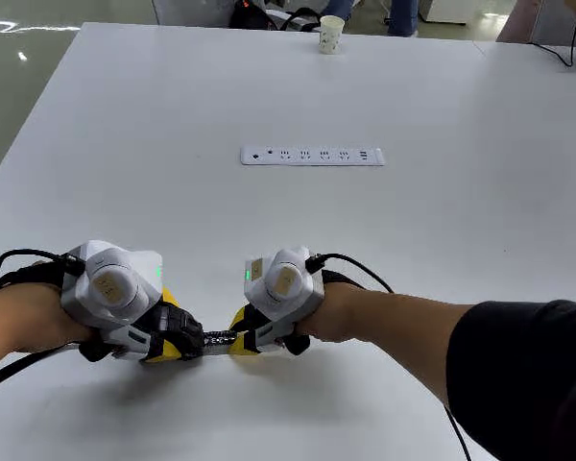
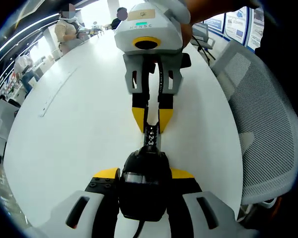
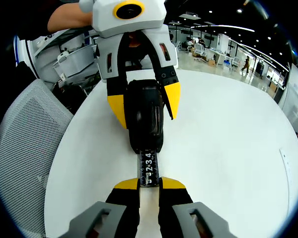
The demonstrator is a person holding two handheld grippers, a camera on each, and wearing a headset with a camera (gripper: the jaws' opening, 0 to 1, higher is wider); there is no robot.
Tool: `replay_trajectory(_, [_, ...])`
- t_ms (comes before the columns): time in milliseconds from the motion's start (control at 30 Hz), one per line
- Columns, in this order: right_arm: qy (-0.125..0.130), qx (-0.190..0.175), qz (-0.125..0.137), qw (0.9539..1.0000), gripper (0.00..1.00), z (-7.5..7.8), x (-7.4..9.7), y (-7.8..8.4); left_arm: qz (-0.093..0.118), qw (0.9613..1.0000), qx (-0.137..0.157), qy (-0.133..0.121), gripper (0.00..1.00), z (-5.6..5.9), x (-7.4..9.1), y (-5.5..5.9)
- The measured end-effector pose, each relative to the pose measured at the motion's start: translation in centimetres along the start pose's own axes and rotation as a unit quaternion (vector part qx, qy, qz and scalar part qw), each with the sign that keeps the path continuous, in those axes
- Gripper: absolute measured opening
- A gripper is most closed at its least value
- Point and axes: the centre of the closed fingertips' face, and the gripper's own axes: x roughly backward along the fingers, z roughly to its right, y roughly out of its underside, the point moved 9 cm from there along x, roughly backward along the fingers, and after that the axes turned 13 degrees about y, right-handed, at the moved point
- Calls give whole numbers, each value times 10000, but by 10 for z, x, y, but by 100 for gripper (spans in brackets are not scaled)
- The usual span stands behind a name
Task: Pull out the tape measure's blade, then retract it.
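A black tape measure (image 2: 143, 191) lies low over the white table (image 1: 269, 96), gripped across its body by my left gripper (image 2: 144, 173). A short length of blade (image 2: 151, 136) with printed numbers runs out of it. My right gripper (image 3: 149, 184) is shut on the blade's end (image 3: 148, 168), its yellow fingertips (image 3: 125, 184) pinching it from both sides. In the head view the left gripper (image 1: 178, 336) and the right gripper (image 1: 242, 341) face each other near the table's front edge, a few centimetres apart, with the blade (image 1: 219, 338) between them.
A white power strip (image 1: 312, 156) lies at mid-table. A paper cup (image 1: 332, 35) stands near the far edge. A grey mesh chair (image 2: 268, 139) stands by the table's near side. Cables trail from both grippers.
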Motion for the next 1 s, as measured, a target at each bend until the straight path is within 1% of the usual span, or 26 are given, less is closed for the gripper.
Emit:
replay_trajectory(567, [26, -39, -108, 9999, 10, 6, 11, 13, 2, 10000, 8, -1, 32, 0, -1, -1])
replay_trajectory(1000, [64, -65, -165, 9998, 9, 6, 17, 20, -2, 10000, 11, 3, 32, 0, -1, -1])
